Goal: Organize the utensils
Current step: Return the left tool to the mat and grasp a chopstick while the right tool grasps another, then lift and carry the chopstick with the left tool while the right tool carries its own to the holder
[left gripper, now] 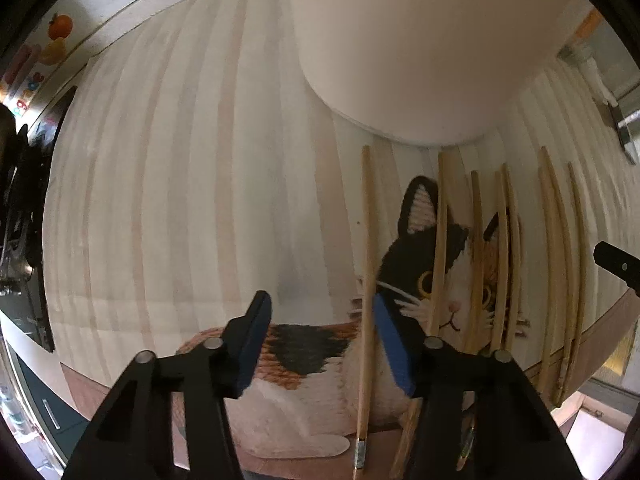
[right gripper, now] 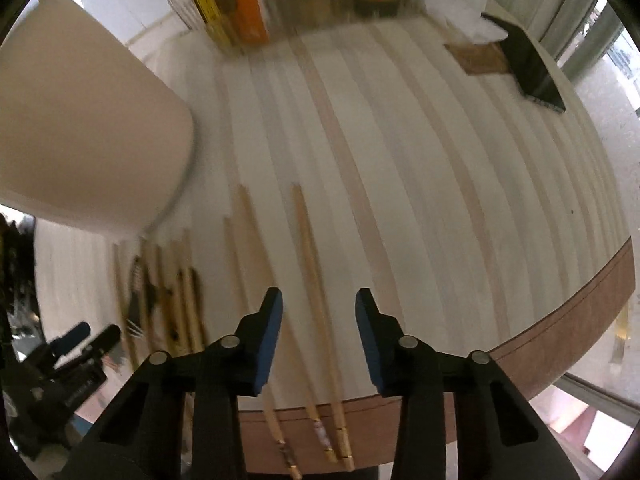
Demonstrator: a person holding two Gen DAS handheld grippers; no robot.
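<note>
Several wooden chopsticks lie side by side on a pale striped table. In the left wrist view my left gripper (left gripper: 320, 312) is open above a cat-shaped mat (left gripper: 312, 364), with one chopstick (left gripper: 366, 280) between its fingers near the right pad; the others (left gripper: 500, 260) lie to the right. A tall cream holder (left gripper: 400, 48) stands just behind them. In the right wrist view my right gripper (right gripper: 319, 306) is open, low over two chopsticks (right gripper: 316, 300) at the table's front edge. The holder (right gripper: 88, 120) is at the left, more chopsticks (right gripper: 176, 288) beside it.
Bottles and boxes (right gripper: 248, 4) stand at the far edge of the table. A black phone-like object (right gripper: 532, 68) and a brown coaster (right gripper: 480, 58) lie at the far right. The brown table rim (right gripper: 560, 320) curves close on the right. The left gripper's fingers (right gripper: 80, 340) show at lower left.
</note>
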